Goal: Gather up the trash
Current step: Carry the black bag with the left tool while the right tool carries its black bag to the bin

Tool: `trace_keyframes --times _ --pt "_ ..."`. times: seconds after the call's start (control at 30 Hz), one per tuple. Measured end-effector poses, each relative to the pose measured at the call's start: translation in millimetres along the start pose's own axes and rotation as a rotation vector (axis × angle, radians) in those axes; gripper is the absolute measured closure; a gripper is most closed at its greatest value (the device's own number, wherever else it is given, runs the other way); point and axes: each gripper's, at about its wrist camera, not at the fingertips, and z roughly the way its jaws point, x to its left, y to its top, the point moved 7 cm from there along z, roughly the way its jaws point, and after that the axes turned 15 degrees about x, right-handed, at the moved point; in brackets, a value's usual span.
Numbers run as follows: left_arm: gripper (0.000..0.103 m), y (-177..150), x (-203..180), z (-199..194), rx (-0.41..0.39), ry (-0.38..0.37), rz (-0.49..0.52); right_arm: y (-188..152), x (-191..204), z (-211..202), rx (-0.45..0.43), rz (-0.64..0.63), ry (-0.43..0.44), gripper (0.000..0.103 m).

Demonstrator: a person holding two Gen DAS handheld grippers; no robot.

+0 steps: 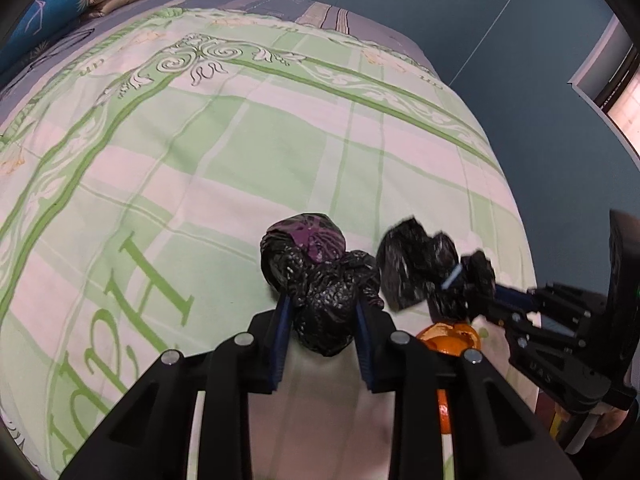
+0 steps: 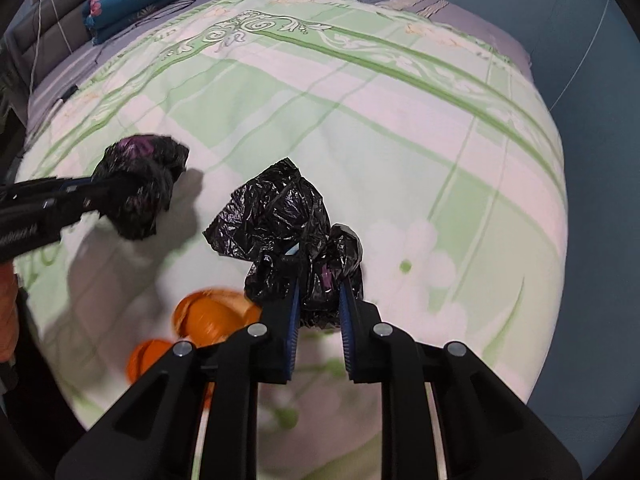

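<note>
Left hand-held gripper (image 1: 322,312) is pinching a black bag wad (image 1: 320,280), purple bit peeking through; right hand-held gripper (image 2: 319,300) is clamping another crumpled black bag (image 2: 280,216). Orange peels (image 2: 208,316) below are sitting blurry, half-hidden, on the bed (image 2: 360,120).

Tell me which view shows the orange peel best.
Right wrist view: the orange peel lies mostly exposed on the bedspread, though blurred. Left wrist view shows only a sliver behind the left gripper's frame.
</note>
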Motion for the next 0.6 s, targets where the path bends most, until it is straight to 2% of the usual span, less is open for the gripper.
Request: trace_keyframes --times 0.27,0.6 --pt "0.076 -6.9 3.5 -24.1 -0.042 0.0 -0.011 -39.2 15.1 -12.5 0.006 -0.04 -0.006 0.087" --pt "0.076 -19.5 -5.2 -62.6 -0.109 0.01 -0.003 -93.8 48.9 -45.8 -0.029 -0.097 0.049 0.087"
